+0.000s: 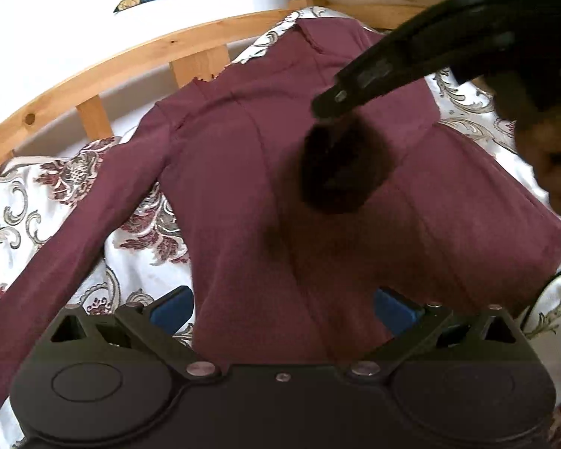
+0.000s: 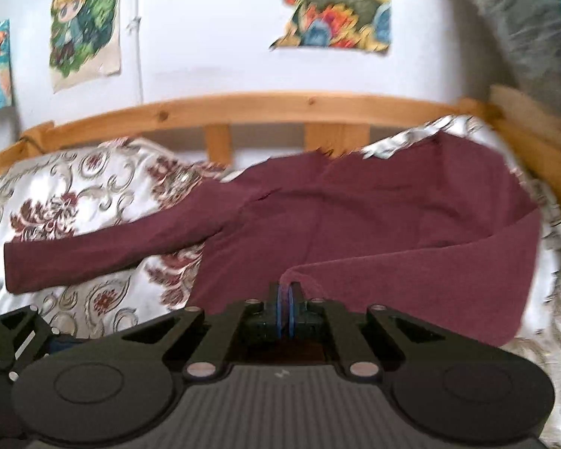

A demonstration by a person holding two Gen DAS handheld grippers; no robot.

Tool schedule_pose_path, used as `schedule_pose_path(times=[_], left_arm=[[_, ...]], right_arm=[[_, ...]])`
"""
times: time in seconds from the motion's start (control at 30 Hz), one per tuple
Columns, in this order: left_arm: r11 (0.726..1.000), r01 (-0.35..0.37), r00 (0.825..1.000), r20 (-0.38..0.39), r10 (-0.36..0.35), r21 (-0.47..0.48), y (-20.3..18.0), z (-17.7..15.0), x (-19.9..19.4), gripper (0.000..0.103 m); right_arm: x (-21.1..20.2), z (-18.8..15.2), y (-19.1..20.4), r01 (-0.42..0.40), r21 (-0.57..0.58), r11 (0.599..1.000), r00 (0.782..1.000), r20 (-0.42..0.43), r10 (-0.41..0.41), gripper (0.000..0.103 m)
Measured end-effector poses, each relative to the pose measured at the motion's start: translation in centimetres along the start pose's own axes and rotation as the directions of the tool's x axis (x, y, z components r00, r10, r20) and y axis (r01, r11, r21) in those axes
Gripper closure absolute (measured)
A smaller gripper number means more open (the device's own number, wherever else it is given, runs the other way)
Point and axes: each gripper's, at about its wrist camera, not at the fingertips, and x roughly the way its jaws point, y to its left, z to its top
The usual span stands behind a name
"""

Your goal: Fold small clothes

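A maroon long-sleeved top lies spread on a patterned bedspread. Its left sleeve stretches out flat. My left gripper is open, its blue pads on either side of the top's hem, nothing held. My right gripper is shut on the cuff of the right sleeve, which is carried over the top's body. In the left wrist view the right gripper hangs blurred above the chest.
A wooden bed rail runs along the far side of the bedspread, with a white wall and cartoon posters behind. A grey cloth hangs at the right corner. A dark cable lies by the hem.
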Motion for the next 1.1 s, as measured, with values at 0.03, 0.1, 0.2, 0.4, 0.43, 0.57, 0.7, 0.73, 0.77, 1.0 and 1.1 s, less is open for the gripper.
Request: schedule_pose_path(times=[0.03,0.1,0.2,0.4,0.43,0.57,0.7,0.73,0.77,1.0,1.1], left_arm=[[1.0,0.008,1.0,0.0,-0.008,0.002,0.0,-0.1,0.1,0.001],[1.0,0.021,1.0,-0.003,-0.021,0.006,0.0,-0.1,0.2,0.001],[0.999,0.037,0.999,-0.006,-0.037,0.009,0.2,-0.2,0.6,0.001],[0.997,0.044,0.998,0.049,-0.048,0.065,0.3,0.3,1.3,0.001],[0.996,0.021,0.997,0.072,-0.028,0.087,0.2,0.4,1.6,0.001],[0.991,-0.088,0.993,0.093,0.078,0.103,0.7,1.2,3.9,0.001],[0.99,-0.132,0.991,0.031,0.131,0.05,1.8,2.1,6.3,0.001],[0.989,-0.144,0.99,0.016,0.144,0.045,1.9,2.1,6.6,0.001],[0.987,-0.151,0.988,0.003,0.151,0.046,2.0,2.1,7.1,0.001],[0.975,-0.198,0.98,-0.014,0.2,0.105,2.1,1.2,8.6,0.001],[0.977,-0.197,0.98,-0.015,0.199,0.084,2.5,0.8,7.9,0.001]], right_arm=[[0.2,-0.2,0.0,-0.018,0.013,1.0,1.0,-0.007,0.018,0.091],[0.6,-0.8,-0.4,-0.057,0.052,0.997,0.998,-0.02,0.058,0.074],[0.1,-1.9,-1.5,-0.108,0.1,0.989,0.994,0.001,0.108,0.036],[-1.0,-2.4,-5.9,0.032,0.066,0.997,0.999,0.028,-0.034,0.015],[-1.0,-2.4,-7.2,0.112,0.054,0.992,0.993,0.042,-0.115,0.013],[-0.6,-2.2,-12.6,0.361,0.134,0.923,0.928,0.046,-0.37,0.009],[0.8,-2.7,-17.2,0.515,0.214,0.83,0.853,-0.032,-0.521,0.009],[1.3,-2.8,-17.8,0.528,0.216,0.821,0.846,-0.049,-0.531,0.009],[1.8,-3.0,-18.3,0.539,0.215,0.814,0.84,-0.073,-0.537,0.009],[3.6,-3.1,-18.2,0.6,0.138,0.788,0.8,-0.117,-0.589,0.005],[1.9,-2.8,-16.0,0.584,0.166,0.795,0.811,-0.068,-0.582,0.005]])
